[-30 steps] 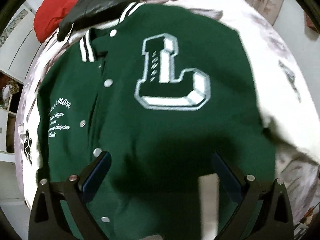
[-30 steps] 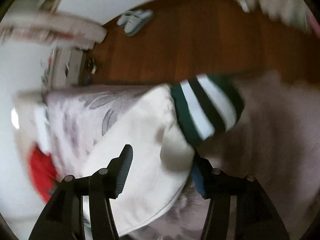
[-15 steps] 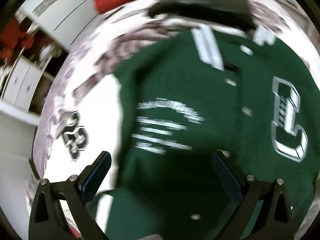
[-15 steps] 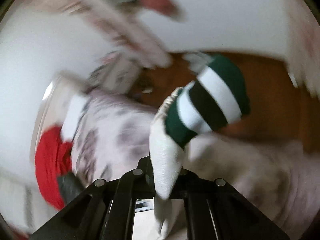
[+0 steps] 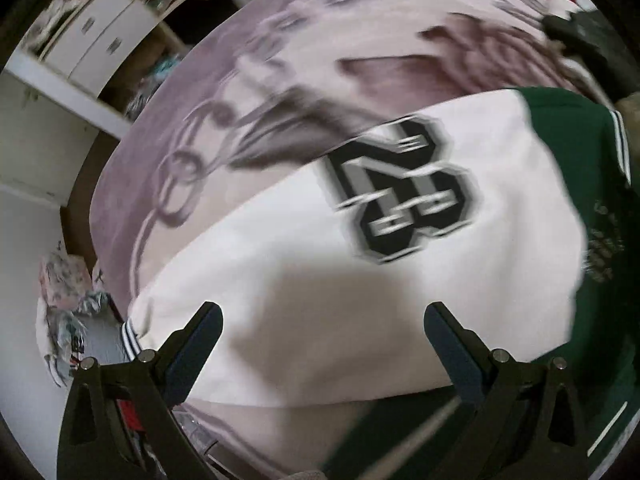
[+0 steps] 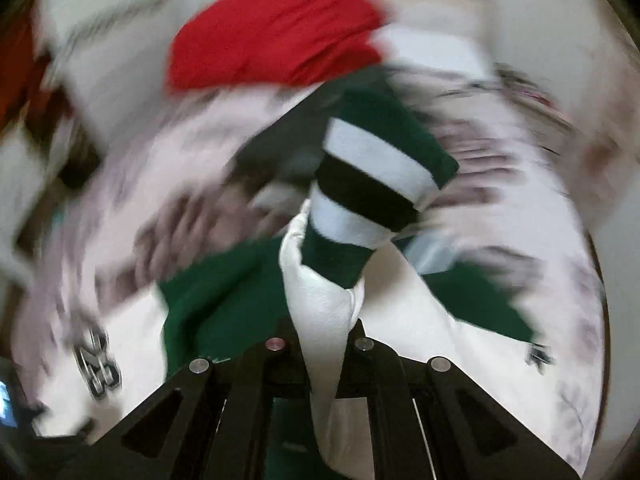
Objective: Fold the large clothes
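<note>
A green varsity jacket (image 5: pixel 560 132) with white sleeves lies spread on a bed. In the left wrist view its white sleeve (image 5: pixel 360 272) with a black number patch (image 5: pixel 404 188) fills the middle. My left gripper (image 5: pixel 320 328) is open and hovers just above this sleeve. In the right wrist view my right gripper (image 6: pixel 320 332) is shut on the other white sleeve (image 6: pixel 320 300) just below its green, white and black striped cuff (image 6: pixel 376 184). It holds the sleeve up over the green jacket body (image 6: pixel 224 288).
The bed has a grey and white patterned cover (image 5: pixel 248 92). A red garment (image 6: pixel 276 36) and a dark garment (image 6: pixel 276 152) lie at the head of the bed. White drawers (image 5: pixel 92 36) and a shelf stand beyond the bed's left side.
My left gripper has swung left from the jacket's chest to its left sleeve. My right gripper has shut on the right sleeve, lifted it and swung it over the jacket.
</note>
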{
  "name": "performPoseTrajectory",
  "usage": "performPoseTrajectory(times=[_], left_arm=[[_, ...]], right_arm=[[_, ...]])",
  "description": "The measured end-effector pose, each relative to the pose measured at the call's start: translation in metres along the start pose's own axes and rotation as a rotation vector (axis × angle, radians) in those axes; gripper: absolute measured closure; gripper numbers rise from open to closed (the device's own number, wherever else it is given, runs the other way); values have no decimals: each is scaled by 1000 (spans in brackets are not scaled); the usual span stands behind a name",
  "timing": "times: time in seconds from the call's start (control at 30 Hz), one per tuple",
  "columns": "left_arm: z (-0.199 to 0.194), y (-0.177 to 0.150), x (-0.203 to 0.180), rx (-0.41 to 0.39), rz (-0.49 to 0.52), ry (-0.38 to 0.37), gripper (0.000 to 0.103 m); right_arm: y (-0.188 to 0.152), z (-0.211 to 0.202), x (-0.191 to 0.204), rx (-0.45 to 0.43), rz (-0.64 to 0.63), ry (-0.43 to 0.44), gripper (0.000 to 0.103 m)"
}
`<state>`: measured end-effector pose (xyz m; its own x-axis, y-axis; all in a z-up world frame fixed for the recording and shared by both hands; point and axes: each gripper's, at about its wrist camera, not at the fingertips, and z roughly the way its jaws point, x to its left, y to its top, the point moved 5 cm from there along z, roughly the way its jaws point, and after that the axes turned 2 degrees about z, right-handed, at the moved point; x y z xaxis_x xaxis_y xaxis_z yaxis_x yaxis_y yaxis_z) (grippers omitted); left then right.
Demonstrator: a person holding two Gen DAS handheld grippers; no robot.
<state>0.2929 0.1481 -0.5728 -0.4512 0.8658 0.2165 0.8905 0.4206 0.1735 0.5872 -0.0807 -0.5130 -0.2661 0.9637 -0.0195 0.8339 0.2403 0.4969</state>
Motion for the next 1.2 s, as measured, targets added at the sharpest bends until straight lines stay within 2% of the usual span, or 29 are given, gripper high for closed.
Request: performPoseTrajectory(times=[0.07, 0.1, 0.13, 0.2, 0.27, 0.3, 0.33, 0.4, 0.43, 0.47, 0.53, 0.67, 0.73, 0.8, 0.9, 1.0, 1.03, 1.07, 1.13, 1.2], left_arm=[[11, -9, 23, 23, -21, -39, 0], [17, -13, 34, 39, -36, -61, 0], [22, -18, 46, 59, -65, -99, 0], [28, -28, 69, 98, -138, -186, 0], [30, -45, 94, 136, -233, -262, 0], [29, -57, 108, 156, -290, -305, 0], [29, -67, 118, 170, -336, -327, 0], [31, -93, 138, 222, -459, -382, 0], [38, -109, 144, 280, -530, -432, 0], [42, -117, 143, 320, -568, -462, 0], [60, -139, 139, 407, -682, -573, 0], [80, -155, 114, 446, -881, -795, 0], [93, -148, 111, 413, -998, -858, 1], [98, -129, 119, 336, -1076, -854, 1], [92, -83, 141, 190, -1072, -774, 3], [92, -37, 159, 94, -1063, -696, 16], [93, -27, 163, 76, -1054, -664, 32], [94, -11, 171, 57, -1045, -616, 53], [94, 8, 178, 23, -1024, -554, 76], [92, 33, 184, -16, -990, -504, 82]], right_arm=[[-38, 52, 59, 125, -124, -16, 97], [-62, 65, 72, 184, -147, -27, 97], [-75, 80, 81, 239, -150, -38, 90], [-89, 83, 81, 251, -113, -30, 87], [-104, 64, 69, 282, -8, 63, 69], [-109, 53, 62, 299, 40, 93, 56], [-117, 41, 54, 313, 100, 127, 48], [-132, 19, 37, 335, 166, 129, 48], [-144, 10, 32, 350, 192, 111, 48], [-155, 3, 29, 365, 212, 100, 48], [-166, -4, 27, 393, 238, 84, 48], [-172, -18, 25, 436, 270, 67, 48], [-180, -15, 35, 444, 280, 68, 48], [-186, -18, 39, 438, 291, 82, 48], [-195, -21, 44, 431, 303, 86, 48], [-206, -26, 47, 438, 325, 93, 48], [-211, -27, 48, 443, 333, 97, 48], [-215, -30, 46, 445, 337, 95, 48], [-222, -31, 51, 445, 337, 88, 48], [-227, -35, 48, 446, 342, 75, 48]])
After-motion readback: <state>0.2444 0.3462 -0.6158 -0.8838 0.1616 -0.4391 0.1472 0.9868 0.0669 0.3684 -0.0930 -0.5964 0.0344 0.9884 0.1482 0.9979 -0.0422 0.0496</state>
